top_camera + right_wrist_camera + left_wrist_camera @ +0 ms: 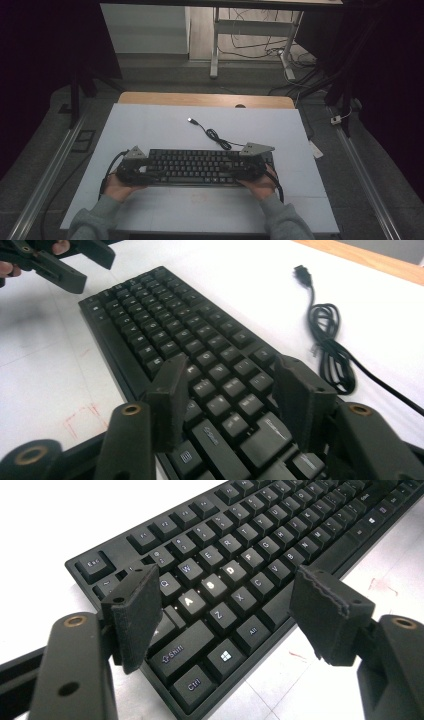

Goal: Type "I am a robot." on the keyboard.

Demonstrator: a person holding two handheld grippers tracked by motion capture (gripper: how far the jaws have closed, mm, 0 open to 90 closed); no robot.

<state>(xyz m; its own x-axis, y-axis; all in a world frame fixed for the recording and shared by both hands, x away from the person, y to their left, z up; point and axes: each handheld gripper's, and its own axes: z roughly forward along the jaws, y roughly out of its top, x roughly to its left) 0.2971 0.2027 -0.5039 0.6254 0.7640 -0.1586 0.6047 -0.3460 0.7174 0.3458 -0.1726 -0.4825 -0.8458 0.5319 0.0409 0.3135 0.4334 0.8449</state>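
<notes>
A black keyboard [195, 167] lies flat on the white table top [165, 125], near the person's edge. My left gripper [132, 170] is at its left end. In the left gripper view the left gripper [232, 615] is open: one pad hangs over the Tab and Caps keys, the other past the keyboard [235, 565]'s front edge. My right gripper [252, 167] is at the right end. In the right gripper view the right gripper [235, 400] stands open just above the keyboard [165, 325]'s keys, gripping nothing. The left gripper [55, 260] also shows far off in that view.
The keyboard's black cable [215, 135] runs back from its right end in a small coil, and its USB plug [191, 120] lies loose on the table; in the right gripper view the cable [330, 340] lies to the right. A wooden strip [205, 99] borders the far edge.
</notes>
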